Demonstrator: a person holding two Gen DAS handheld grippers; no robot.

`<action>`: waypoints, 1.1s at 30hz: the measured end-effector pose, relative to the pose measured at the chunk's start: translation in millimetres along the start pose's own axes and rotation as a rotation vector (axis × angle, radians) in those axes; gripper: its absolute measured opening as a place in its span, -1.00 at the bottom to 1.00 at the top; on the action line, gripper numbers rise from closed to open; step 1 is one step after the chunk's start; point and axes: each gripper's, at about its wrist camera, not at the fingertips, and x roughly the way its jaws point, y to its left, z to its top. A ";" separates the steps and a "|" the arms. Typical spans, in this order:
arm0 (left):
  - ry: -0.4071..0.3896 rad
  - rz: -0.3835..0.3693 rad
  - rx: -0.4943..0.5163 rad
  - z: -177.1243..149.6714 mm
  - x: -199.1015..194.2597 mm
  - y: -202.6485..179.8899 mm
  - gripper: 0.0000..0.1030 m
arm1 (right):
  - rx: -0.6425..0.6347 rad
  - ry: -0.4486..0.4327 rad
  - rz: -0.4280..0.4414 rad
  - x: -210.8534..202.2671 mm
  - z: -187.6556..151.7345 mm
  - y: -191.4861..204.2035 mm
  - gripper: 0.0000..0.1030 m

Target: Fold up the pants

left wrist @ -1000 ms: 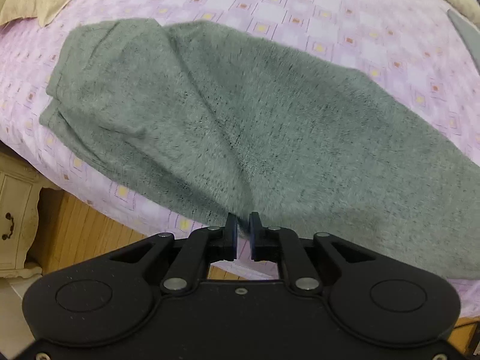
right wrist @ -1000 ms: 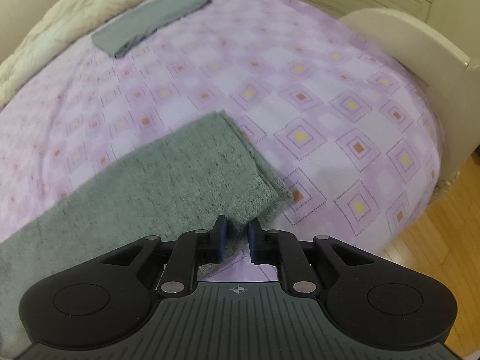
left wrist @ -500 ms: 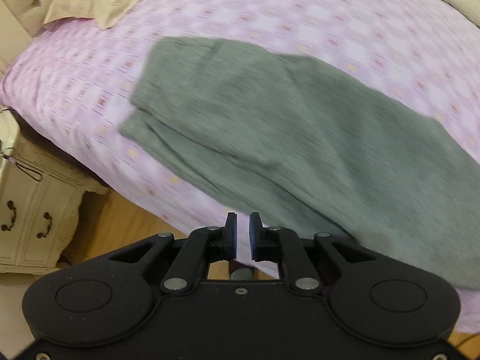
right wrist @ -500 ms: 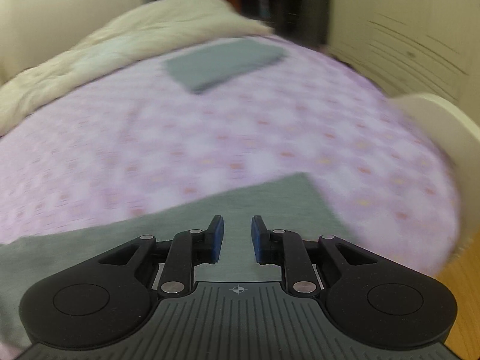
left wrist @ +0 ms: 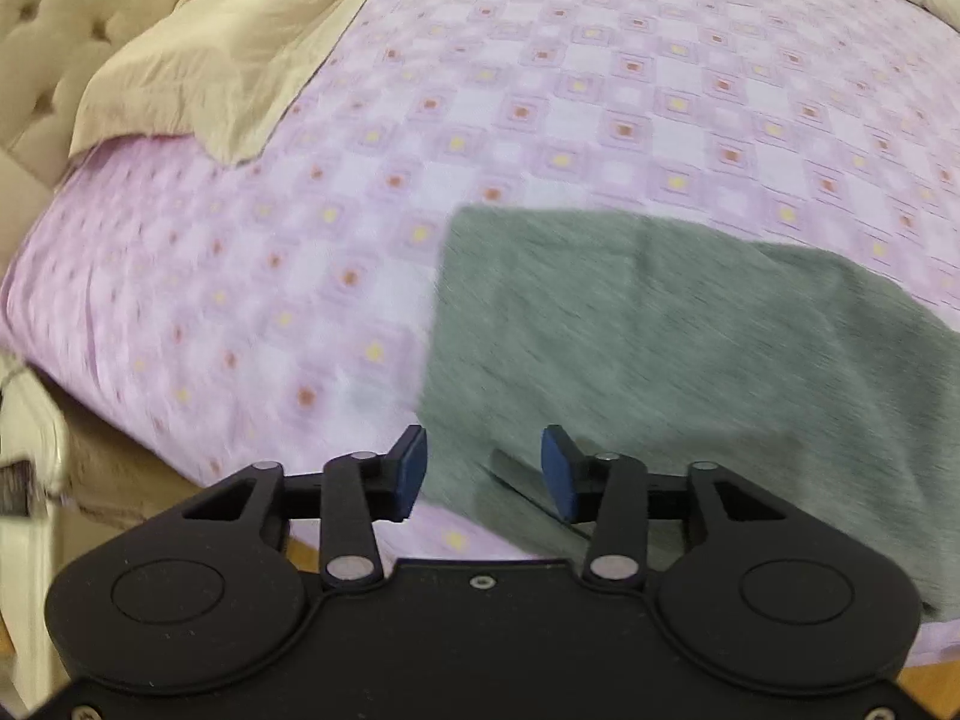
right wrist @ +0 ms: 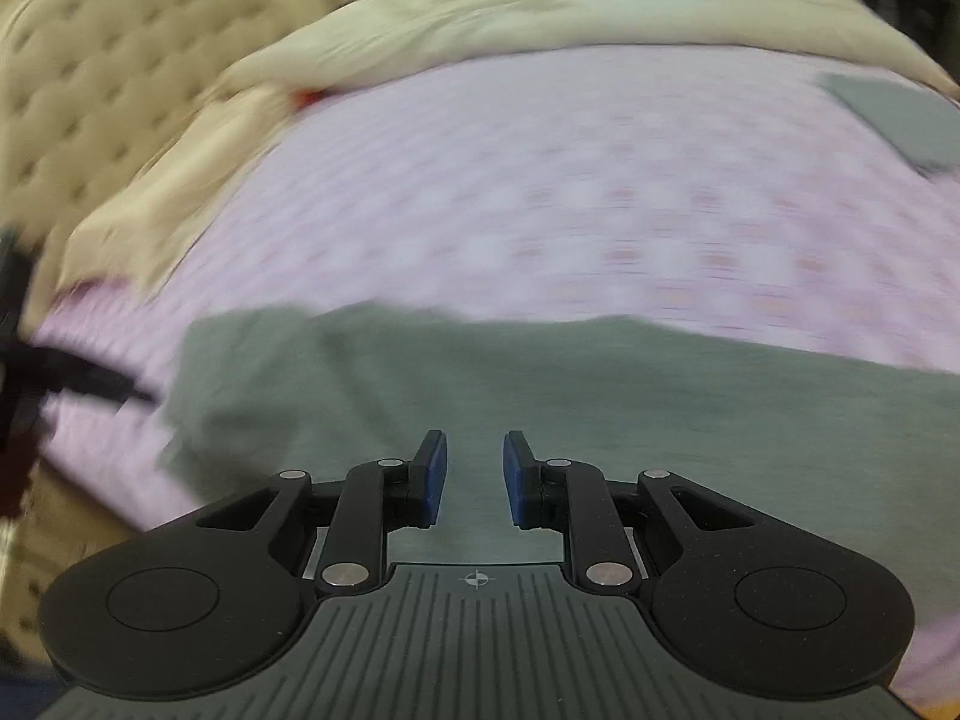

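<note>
Fuzzy matt grey-green knit pants (left wrist: 690,348) lie on a smooth printed lilac cotton-like bedsheet (left wrist: 540,120) beside crinkled beige cloth (left wrist: 228,60)

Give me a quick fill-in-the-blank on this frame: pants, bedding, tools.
1. The pants are ____ in colour.
2. They lie on a bedsheet whose ground colour is ____.
3. Between the pads of the left tool, ____ is gripped.
4. The right tool hangs over the ____.

Missing: grey-green; lilac; nothing; pants

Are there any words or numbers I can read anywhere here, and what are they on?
None: no words or numbers can be read in either view.
The right gripper body bears only a small crosshair mark, no letters.
The sheet shows only coloured squares.
The pants carry no visible label.
</note>
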 end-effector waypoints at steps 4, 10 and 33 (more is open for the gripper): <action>0.037 -0.031 0.041 16.8 23.4 18.2 0.04 | -0.273 0.050 -0.014 35.6 -2.3 70.3 -0.41; 0.075 -0.057 0.096 29.4 50.3 27.1 0.07 | -0.631 0.085 -0.033 72.2 -18.1 135.5 -0.41; 0.074 -0.159 0.152 58.2 39.2 39.6 -0.99 | -0.862 0.048 0.030 64.9 -26.6 182.5 -0.82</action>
